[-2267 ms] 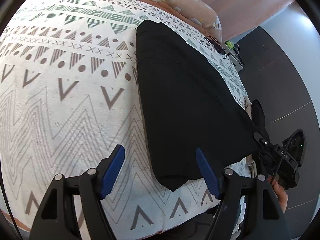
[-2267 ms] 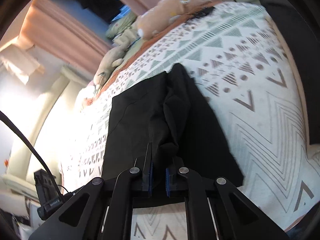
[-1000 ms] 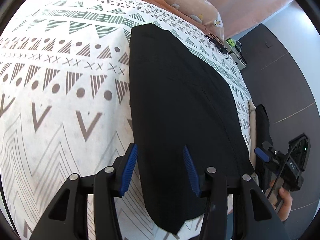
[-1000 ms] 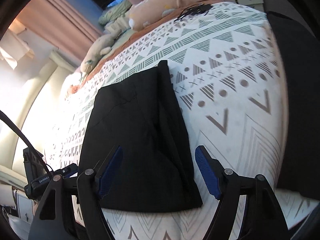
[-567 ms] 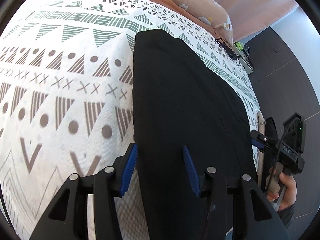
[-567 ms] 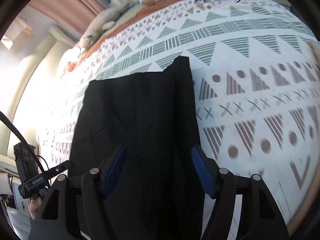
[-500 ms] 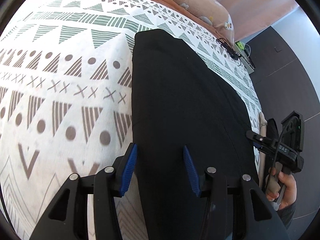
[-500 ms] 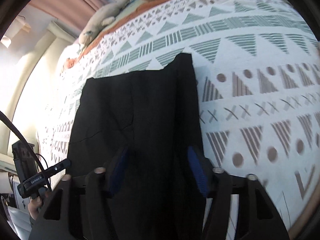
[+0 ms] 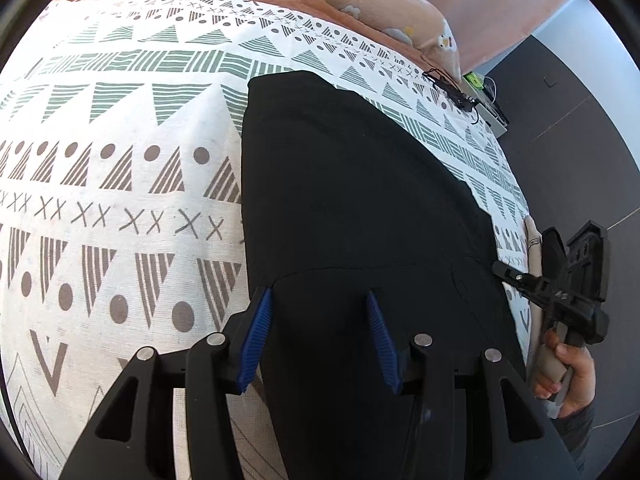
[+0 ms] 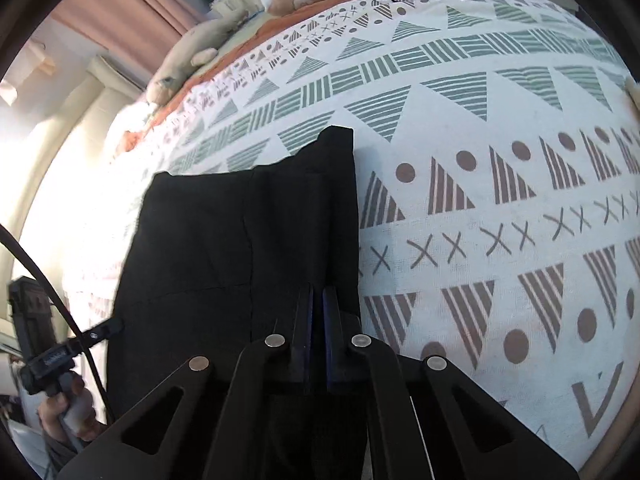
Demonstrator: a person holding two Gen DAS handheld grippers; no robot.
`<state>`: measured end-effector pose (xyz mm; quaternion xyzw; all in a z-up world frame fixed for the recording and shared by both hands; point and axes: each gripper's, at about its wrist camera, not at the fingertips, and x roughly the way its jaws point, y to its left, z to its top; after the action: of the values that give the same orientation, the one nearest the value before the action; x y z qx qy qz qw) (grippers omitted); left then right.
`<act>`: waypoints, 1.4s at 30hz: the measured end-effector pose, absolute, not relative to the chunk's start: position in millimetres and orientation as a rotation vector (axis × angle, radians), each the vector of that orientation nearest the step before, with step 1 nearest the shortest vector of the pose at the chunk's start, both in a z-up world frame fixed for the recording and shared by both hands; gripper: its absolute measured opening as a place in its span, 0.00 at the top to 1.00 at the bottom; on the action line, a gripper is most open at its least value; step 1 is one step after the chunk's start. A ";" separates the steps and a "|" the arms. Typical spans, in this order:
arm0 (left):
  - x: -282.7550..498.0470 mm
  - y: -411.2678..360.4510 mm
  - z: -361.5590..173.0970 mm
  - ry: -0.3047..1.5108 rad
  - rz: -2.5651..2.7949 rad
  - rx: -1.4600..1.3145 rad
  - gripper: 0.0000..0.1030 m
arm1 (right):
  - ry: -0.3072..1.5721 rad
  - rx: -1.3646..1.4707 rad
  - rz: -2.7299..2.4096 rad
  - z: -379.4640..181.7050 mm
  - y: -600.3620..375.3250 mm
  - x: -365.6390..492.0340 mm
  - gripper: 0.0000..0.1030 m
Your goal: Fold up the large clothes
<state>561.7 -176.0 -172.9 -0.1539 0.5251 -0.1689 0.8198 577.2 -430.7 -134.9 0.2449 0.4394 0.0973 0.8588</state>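
A black garment (image 9: 352,208) lies folded lengthwise on the patterned bedspread (image 9: 120,184). My left gripper (image 9: 318,294) is open low over the garment's left edge: one blue pad is at the edge, the other over the cloth, and neither presses on it. In the right wrist view the garment (image 10: 240,240) fills the middle. My right gripper (image 10: 316,300) is shut there, its pads pinched together on the cloth just inside the garment's right edge. Each view shows the other gripper at the opposite side of the cloth: the right gripper (image 9: 502,269) and the left gripper (image 10: 110,327).
Plush toys and pillows (image 9: 392,8) line the far end of the bed. A black cable (image 9: 452,92) lies near the bed's right corner, with dark floor (image 9: 568,128) beyond. A person's hand (image 9: 568,376) grips the right handle.
Both grippers have moved further up along the garment. The right gripper's jaws went from wide open to shut at the cloth's right edge. The left jaws kept their width.
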 end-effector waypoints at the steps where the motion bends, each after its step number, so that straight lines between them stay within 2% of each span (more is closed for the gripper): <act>1: 562.2 -174.6 -173.4 1.120 -0.363 -0.338 0.53 | 0.918 0.557 0.226 -133.6 -435.7 575.9 0.98; 15: 562.5 -172.8 -174.6 1.116 -0.363 -0.346 0.53 | 0.967 0.593 0.218 -142.1 -457.5 581.3 0.94; 17: 562.4 -172.8 -174.7 1.115 -0.363 -0.346 0.53 | 0.960 0.575 0.206 -140.1 -454.9 578.6 0.89; 18: 562.6 -172.9 -174.7 1.115 -0.362 -0.346 0.53 | 0.947 0.566 0.207 -137.2 -453.6 576.5 0.74; 19: 562.8 -172.9 -174.6 1.115 -0.361 -0.345 0.53 | 0.936 0.549 0.191 -133.5 -452.5 572.9 0.42; 20: 562.4 -172.6 -174.9 1.115 -0.359 -0.344 0.53 | 0.922 0.529 0.169 -129.9 -453.0 569.9 0.24; 21: 561.9 -172.3 -175.3 1.115 -0.357 -0.343 0.53 | 0.901 0.514 0.154 -125.7 -453.9 566.2 0.12; 29: 559.6 -172.2 -174.7 1.112 -0.354 -0.353 0.53 | 0.938 0.650 0.326 -136.9 -464.7 564.4 0.12; 36: 561.1 -174.1 -172.8 1.113 -0.366 -0.341 0.53 | 1.077 0.742 0.476 -177.2 -458.9 601.6 0.12; 42: 571.1 -172.7 -175.5 1.111 -0.358 -0.334 0.53 | 1.094 0.763 0.555 -183.4 -448.9 638.2 0.12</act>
<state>571.1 -172.7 -175.5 -0.1571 0.5219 -0.1684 0.8213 638.2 -448.9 -183.4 0.3490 0.5007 0.2540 0.7504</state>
